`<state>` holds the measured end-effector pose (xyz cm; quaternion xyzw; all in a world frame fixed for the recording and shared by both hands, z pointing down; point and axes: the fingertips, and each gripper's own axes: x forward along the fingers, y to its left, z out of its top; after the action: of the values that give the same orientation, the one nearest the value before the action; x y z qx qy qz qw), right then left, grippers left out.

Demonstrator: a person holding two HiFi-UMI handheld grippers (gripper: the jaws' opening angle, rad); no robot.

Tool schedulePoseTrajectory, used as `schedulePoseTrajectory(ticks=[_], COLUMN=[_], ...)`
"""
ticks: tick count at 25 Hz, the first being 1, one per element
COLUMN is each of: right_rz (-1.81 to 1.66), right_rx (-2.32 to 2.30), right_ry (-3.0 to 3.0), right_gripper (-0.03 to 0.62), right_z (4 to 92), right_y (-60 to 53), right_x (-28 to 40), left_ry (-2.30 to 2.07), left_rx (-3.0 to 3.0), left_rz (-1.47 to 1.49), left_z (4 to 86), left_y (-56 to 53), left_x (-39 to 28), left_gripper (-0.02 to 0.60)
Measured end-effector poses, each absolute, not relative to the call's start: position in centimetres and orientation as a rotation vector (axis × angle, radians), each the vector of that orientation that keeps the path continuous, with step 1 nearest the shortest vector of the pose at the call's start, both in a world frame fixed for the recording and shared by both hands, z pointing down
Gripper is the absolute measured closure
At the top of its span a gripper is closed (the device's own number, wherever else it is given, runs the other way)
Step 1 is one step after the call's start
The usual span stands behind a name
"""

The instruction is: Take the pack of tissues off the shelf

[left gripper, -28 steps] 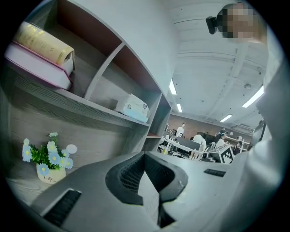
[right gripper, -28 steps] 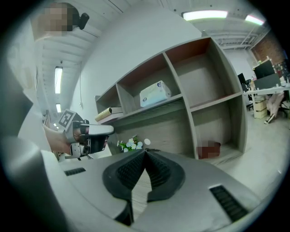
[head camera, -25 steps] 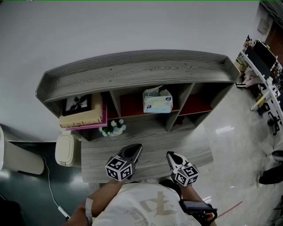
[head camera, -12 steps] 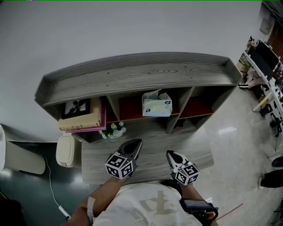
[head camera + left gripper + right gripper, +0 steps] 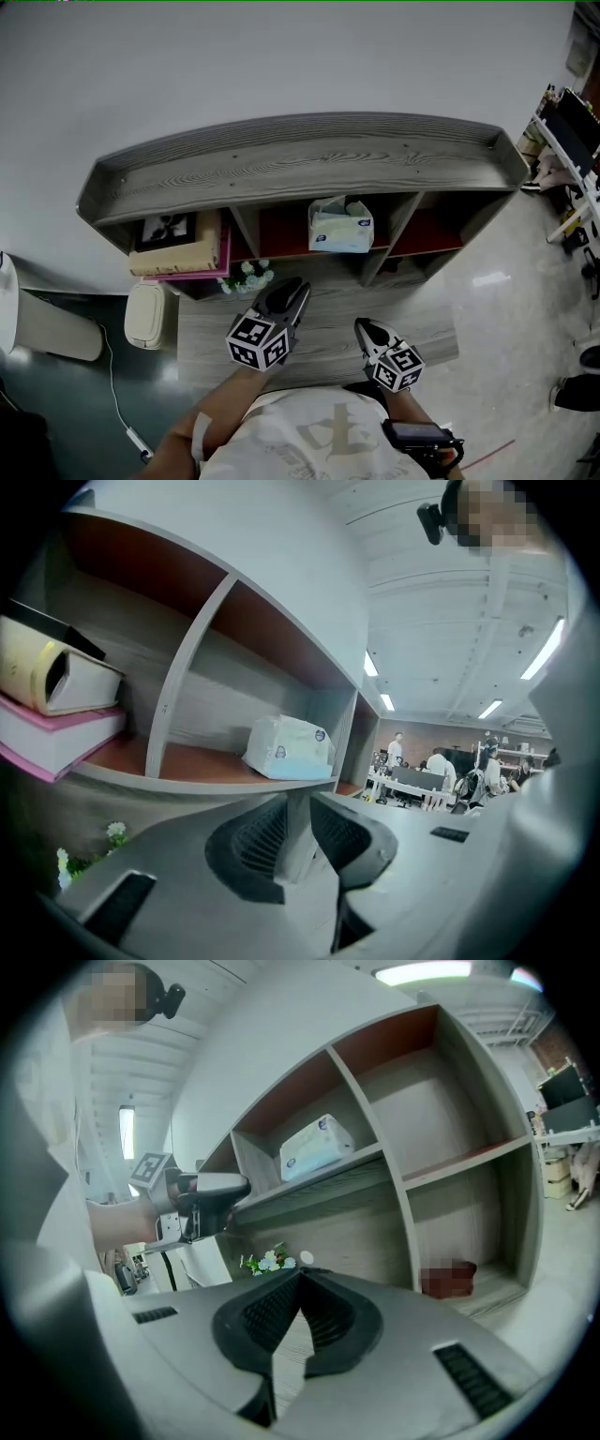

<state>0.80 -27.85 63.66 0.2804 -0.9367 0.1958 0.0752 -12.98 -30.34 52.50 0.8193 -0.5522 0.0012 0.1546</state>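
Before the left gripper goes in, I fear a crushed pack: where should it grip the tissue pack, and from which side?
Likely the near end of the tissue pack, pinched across its width, coming level through the open front of the shelf: it lies flat in the middle compartment, the right divider close. The left gripper, jaws just opened and empty, faces it.
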Motion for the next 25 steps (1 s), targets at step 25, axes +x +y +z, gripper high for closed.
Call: schedulePoseTrajectory(ticks=[25], right_rz=[0.667], right_rx=[0.747], right_ry=[-2.781], right_gripper=[0.589], right_z=[65.5], right_y=[-31.3], right_x=[0.7], left_ry=[-1.723], left_rx=[2.273], left_rz=[0.062], left_z=[48.0], left_y=[-39.0], left_x=[-14.1], left_gripper=[0.448])
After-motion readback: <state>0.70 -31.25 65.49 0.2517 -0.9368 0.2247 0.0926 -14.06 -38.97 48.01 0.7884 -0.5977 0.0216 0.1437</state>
